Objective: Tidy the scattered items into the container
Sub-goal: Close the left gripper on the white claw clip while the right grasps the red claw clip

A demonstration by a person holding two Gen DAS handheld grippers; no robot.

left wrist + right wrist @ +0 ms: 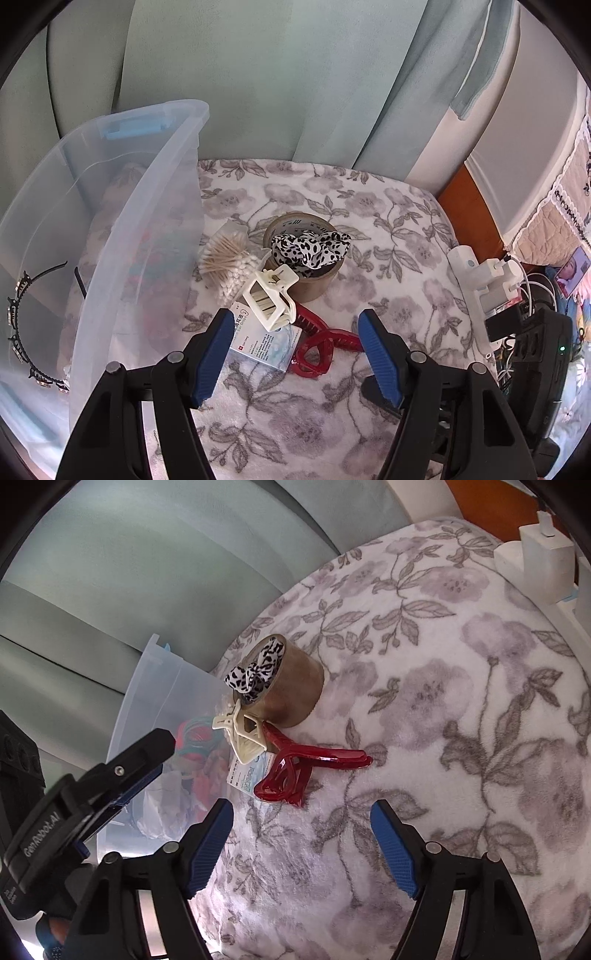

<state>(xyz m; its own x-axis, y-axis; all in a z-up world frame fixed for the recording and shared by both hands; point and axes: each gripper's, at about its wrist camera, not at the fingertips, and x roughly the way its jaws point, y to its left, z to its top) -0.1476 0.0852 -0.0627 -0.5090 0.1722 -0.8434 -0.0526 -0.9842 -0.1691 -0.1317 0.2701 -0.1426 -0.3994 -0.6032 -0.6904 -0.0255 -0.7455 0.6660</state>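
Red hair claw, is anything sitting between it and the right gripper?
Nothing visible. The right gripper is open, and only bare floral blanket lies between it and the red claw. The white claw and a small box crowd the red claw's far side, toward the bin.

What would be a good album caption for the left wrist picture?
Open left gripper poised over a white hair claw, red hair claw and tape roll, beside the clear container.

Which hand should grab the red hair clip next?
Probably the right. Its open tool points almost straight at the red hair clip, which lies bare on the blanket. The left tool is open too, but sits nearer the white clip and box.
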